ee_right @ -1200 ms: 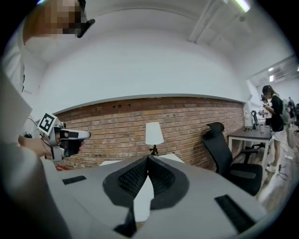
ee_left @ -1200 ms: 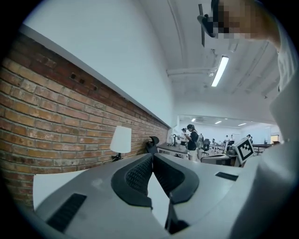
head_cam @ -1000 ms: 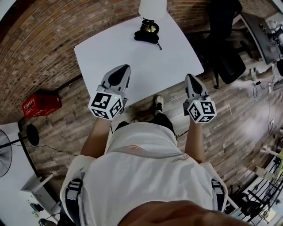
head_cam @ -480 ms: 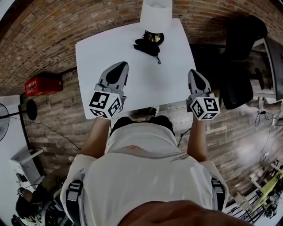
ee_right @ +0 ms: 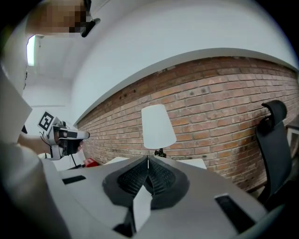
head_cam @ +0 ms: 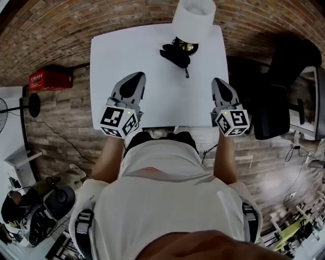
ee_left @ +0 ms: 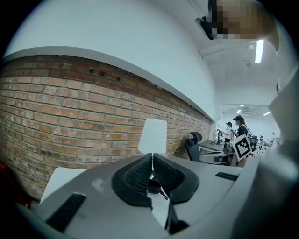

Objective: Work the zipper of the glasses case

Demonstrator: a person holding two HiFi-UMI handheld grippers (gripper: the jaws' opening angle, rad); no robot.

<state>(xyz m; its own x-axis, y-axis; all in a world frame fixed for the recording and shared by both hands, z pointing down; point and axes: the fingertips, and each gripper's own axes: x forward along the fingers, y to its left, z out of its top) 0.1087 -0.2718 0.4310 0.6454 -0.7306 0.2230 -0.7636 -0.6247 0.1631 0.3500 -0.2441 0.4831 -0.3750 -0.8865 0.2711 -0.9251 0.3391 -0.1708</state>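
Facing glasses case [head_cam: 174, 54]: left gripper [head_cam: 137, 76], right gripper [head_cam: 217, 81], jaws pressed together, empty.

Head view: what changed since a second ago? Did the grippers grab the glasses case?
Nothing was grabbed. The person turned to face the table squarely, and both grippers swung round with them. The left gripper and the right gripper now sit side by side over the table's near edge. Both pairs of jaws stayed shut and empty. The glasses case kept its place by the lamp at the far edge, untouched.
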